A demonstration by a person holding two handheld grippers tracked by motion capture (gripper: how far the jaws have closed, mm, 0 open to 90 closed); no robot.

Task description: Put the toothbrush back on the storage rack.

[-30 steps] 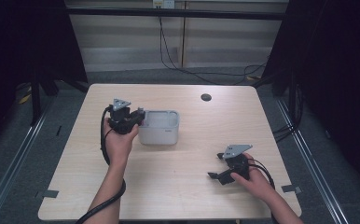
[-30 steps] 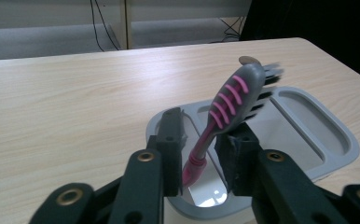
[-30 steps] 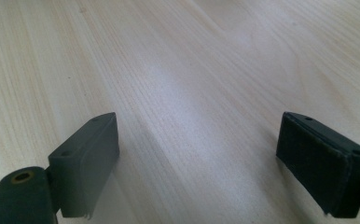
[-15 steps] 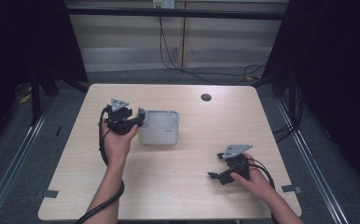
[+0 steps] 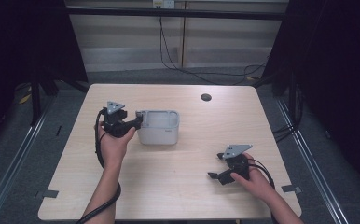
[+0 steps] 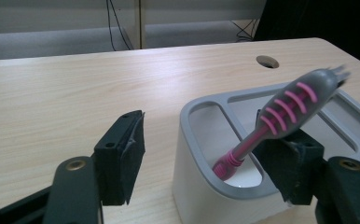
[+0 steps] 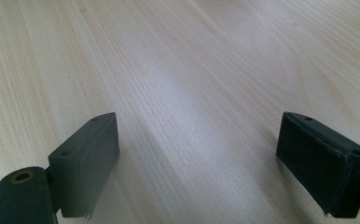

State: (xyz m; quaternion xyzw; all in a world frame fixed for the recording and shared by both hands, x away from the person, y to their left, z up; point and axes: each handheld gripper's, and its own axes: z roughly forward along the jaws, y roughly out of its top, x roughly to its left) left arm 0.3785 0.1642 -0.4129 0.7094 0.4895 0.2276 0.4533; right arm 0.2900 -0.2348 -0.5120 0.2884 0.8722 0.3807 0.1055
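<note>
Before you lies the pale wood-grain counter, with a small round dark grommet hole near its far edge (right of centre). Beyond it, black cables hang down a light panelled wall, and grey floor flanks both sides.

Light wood table sits dead centre, rounded corners, a dark round cable hole near its far edge. Beyond it, a pale panelled wall with black cables hanging down and trailing along the grey floor. Black curtains close in on both sides, very dark. Metal floor rails run along the table's left and right. Strips of grey tape on the floor by the near corners.
</note>
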